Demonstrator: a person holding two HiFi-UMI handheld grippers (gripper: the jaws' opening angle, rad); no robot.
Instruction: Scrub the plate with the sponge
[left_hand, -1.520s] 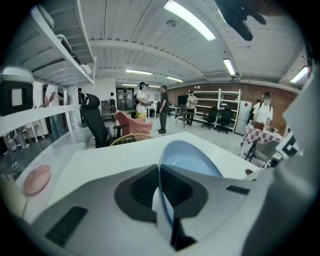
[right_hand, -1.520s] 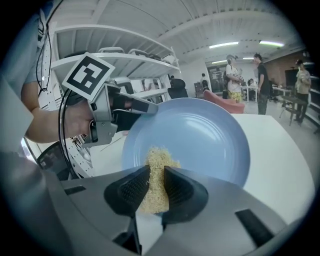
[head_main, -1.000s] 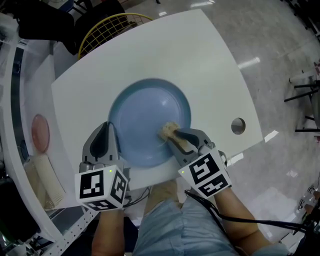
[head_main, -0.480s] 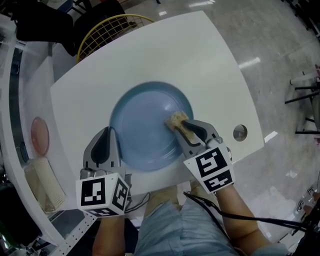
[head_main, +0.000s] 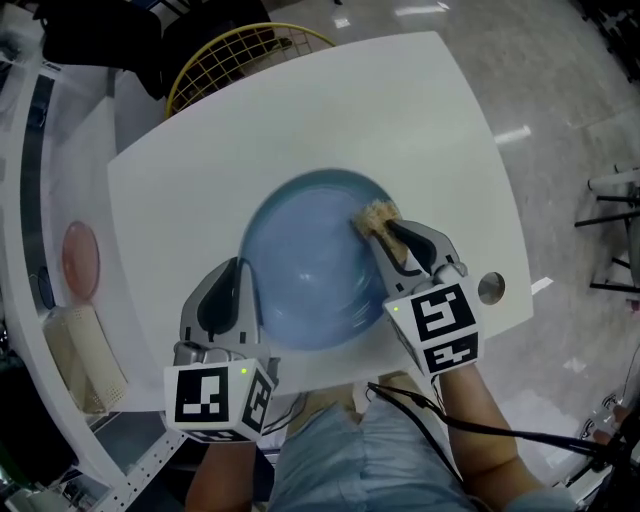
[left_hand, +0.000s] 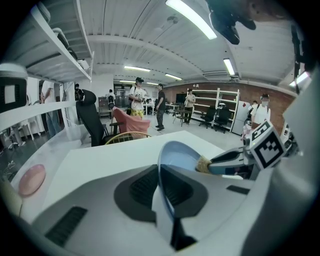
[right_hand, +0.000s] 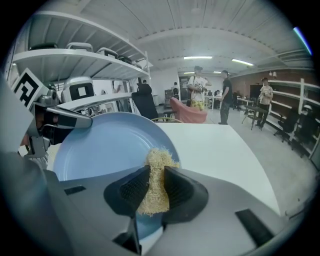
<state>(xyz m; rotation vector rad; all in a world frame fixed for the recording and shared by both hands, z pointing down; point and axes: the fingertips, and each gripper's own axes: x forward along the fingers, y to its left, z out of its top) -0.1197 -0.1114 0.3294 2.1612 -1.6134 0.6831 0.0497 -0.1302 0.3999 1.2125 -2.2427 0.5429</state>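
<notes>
**Bench** (head_main: 400, 110): White top carrying the work on its near half. A yellow wire basket (head_main: 232, 52) stands past the far edge. A round hole (head_main: 490, 289) sits near the right edge, just beside the right gripper.

**Plate** (head_main: 310, 265): Blue and smooth, over the near middle of the bench and held by its near-left rim. The right gripper view suggests it is tipped up; the head view cannot confirm this.

**Left gripper** (head_main: 238, 290): Fingers closed on the plate's thin rim, an edge-on hold with little contact area. Judged the main hazard: scrubbing pressure from the opposite side could pivot the plate in this hold or slide the rim out, dropping it onto the bench.

**Right gripper** (head_main: 390, 232): Fingers clamped on the sponge, pressing it to the plate's inner face close to the far-right rim.

**Sponge** (head_main: 377, 214): Tan and fibrous, pinched at mid-length with only its tip proud of the fingers. Two risks are judged likely:
- A stroke this close to the rim could run off the edge.
- Drag could pull the sponge back, letting a hard finger scrape the plate.
</notes>
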